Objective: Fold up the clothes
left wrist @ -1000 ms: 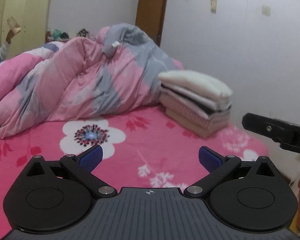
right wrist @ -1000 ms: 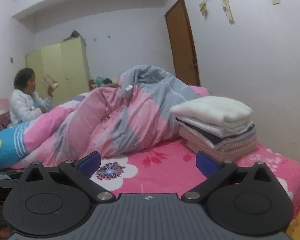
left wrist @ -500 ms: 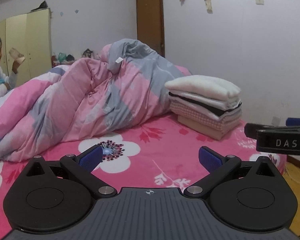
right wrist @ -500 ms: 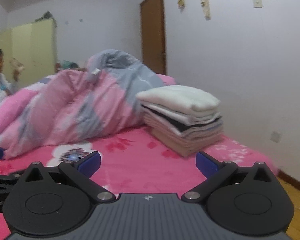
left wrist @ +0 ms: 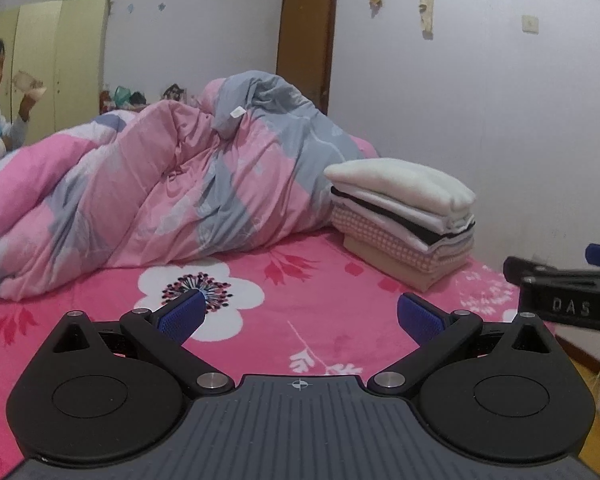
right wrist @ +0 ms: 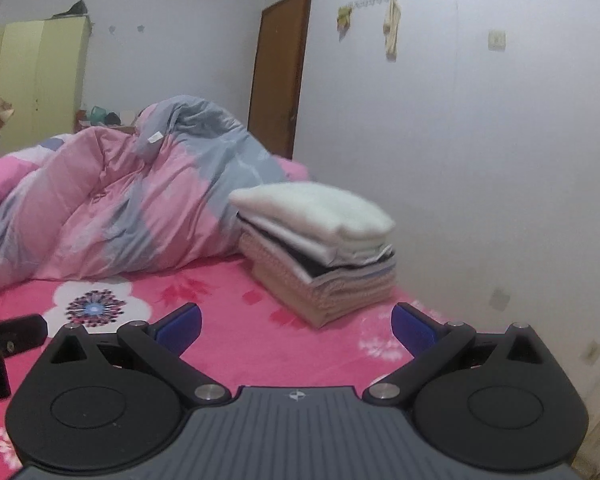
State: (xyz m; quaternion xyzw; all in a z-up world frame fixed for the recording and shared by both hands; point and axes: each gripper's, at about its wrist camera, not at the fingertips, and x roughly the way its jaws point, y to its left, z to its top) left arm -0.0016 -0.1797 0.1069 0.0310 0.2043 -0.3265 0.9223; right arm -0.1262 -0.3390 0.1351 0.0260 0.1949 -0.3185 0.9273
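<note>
Holding both grippers over the bed (left wrist: 320,312), I see the left gripper (left wrist: 300,316) and right gripper (right wrist: 296,324) with jaws spread apart, empty. The folded clothes stack (left wrist: 404,220) sits by the bed's right edge, against the quilt (left wrist: 160,184).

A: What sits ahead of the right gripper (right wrist: 296,326)?

B: A stack of folded clothes (right wrist: 320,250) on the pink flowered bedsheet (right wrist: 236,344), near the wall, a white piece on top. The blue-padded fingers are spread wide, holding nothing.

A: And to the left?

B: A crumpled pink and grey duvet (right wrist: 112,208), just beside the stack. The other gripper (right wrist: 4,340) pokes in at the left edge.
</note>
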